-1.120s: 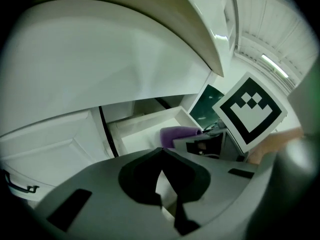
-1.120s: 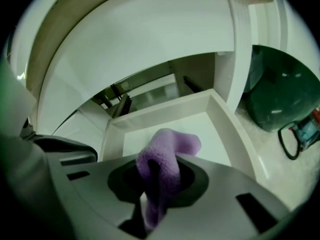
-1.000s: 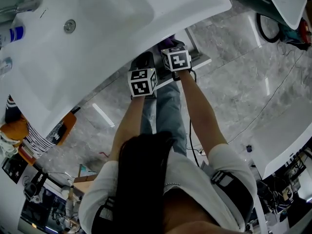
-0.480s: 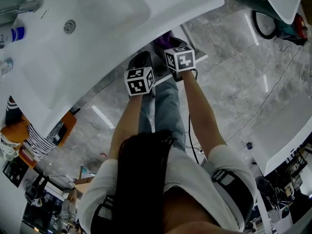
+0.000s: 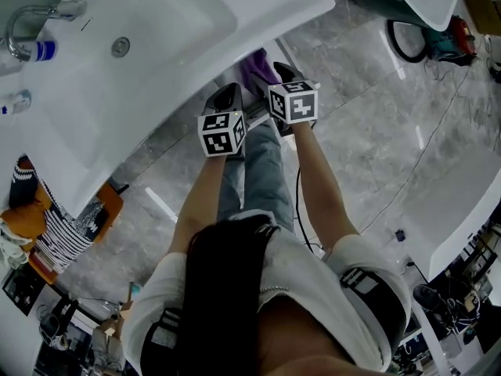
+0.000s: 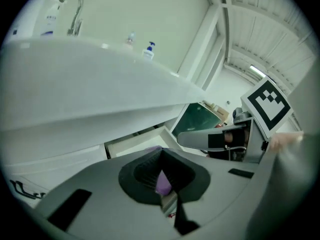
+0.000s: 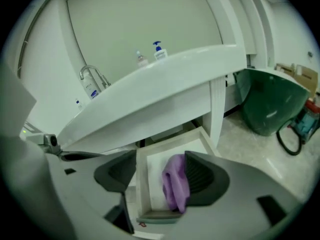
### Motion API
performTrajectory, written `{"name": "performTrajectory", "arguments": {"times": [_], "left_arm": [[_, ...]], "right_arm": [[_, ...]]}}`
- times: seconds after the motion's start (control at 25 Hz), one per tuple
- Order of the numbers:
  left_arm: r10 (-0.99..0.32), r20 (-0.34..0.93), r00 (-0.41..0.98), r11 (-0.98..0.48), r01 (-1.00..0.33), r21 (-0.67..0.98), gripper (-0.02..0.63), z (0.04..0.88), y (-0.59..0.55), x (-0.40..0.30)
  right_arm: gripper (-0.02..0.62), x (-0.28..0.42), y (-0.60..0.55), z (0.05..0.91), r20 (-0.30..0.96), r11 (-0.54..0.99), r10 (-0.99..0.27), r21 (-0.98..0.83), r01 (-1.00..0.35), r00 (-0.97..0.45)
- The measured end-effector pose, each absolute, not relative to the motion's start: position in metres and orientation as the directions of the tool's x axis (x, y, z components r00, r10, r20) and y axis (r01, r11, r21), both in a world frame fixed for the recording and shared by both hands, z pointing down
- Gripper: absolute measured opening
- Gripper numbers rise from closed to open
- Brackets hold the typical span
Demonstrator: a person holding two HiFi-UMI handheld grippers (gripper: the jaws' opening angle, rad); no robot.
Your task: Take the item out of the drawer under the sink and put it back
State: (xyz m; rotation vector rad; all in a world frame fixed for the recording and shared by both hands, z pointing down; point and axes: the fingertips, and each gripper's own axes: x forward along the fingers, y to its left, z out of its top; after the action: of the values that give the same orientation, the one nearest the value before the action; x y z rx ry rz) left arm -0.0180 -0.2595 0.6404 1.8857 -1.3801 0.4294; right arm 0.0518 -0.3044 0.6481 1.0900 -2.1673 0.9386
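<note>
Right gripper view: the right gripper is released, jaws wide apart over the open drawer. The purple cloth lies in the drawer, against the 3 o'clock jaw. A clean lift likely needs the cloth centred between the jaws before closing. The left gripper is clenched on nothing, with the cloth glimpsed beyond it. Both forearms reach toward 12 o'clock under the sink.

Right gripper view: the purple cloth has its right edge behind the right pad, contact unclear. Left gripper view: cloth just a sliver past the pads. Head view: sink rim and cubes cover most of the drawer. Bottle labels too small to read.
</note>
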Motion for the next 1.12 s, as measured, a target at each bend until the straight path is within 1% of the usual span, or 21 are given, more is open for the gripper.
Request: {"name": "performTrajectory", "arguments": {"times": [0.32, 0.44, 0.64, 0.72, 0.8, 1.0, 1.08, 1.12], "left_arm": [[-0.727, 0.569, 0.384, -0.197, -0.911, 0.363, 0.002, 0.578, -0.253, -0.032], [-0.751, 0.525, 0.402, -0.232, -0.904, 0.360, 0.002, 0.550, -0.248, -0.038], [-0.765, 0.460, 0.451, -0.309, -0.883, 0.352, 0.002, 0.514, -0.236, -0.037], [-0.775, 0.442, 0.451, -0.317, -0.883, 0.345, 0.002, 0.502, -0.232, -0.040], [-0.790, 0.416, 0.450, -0.317, -0.881, 0.351, 0.002, 0.490, -0.229, -0.045], [-0.819, 0.353, 0.453, -0.325, -0.872, 0.365, 0.002, 0.462, -0.223, -0.055], [-0.821, 0.347, 0.453, -0.339, -0.877, 0.341, 0.002, 0.452, -0.221, -0.055], [-0.821, 0.343, 0.456, -0.347, -0.876, 0.334, 0.002, 0.448, -0.219, -0.052]], "right_arm": [[0.307, 0.049, -0.283, 0.583, 0.655, 0.419, -0.554, -0.314, -0.852, -0.514], [0.270, 0.043, -0.267, 0.560, 0.630, 0.425, -0.588, -0.294, -0.856, -0.508], [0.245, 0.029, -0.251, 0.523, 0.585, 0.438, -0.633, -0.268, -0.858, -0.506], [0.211, 0.025, -0.248, 0.507, 0.561, 0.444, -0.659, -0.248, -0.861, -0.502], [0.156, 0.019, -0.244, 0.492, 0.536, 0.458, -0.681, -0.218, -0.862, -0.498], [0.121, 0.010, -0.231, 0.466, 0.499, 0.456, -0.722, -0.176, -0.872, -0.479], [0.061, 0.012, -0.228, 0.455, 0.475, 0.436, -0.752, -0.162, -0.885, -0.458], [0.053, 0.015, -0.226, 0.449, 0.466, 0.431, -0.761, -0.155, -0.889, -0.450]]}}
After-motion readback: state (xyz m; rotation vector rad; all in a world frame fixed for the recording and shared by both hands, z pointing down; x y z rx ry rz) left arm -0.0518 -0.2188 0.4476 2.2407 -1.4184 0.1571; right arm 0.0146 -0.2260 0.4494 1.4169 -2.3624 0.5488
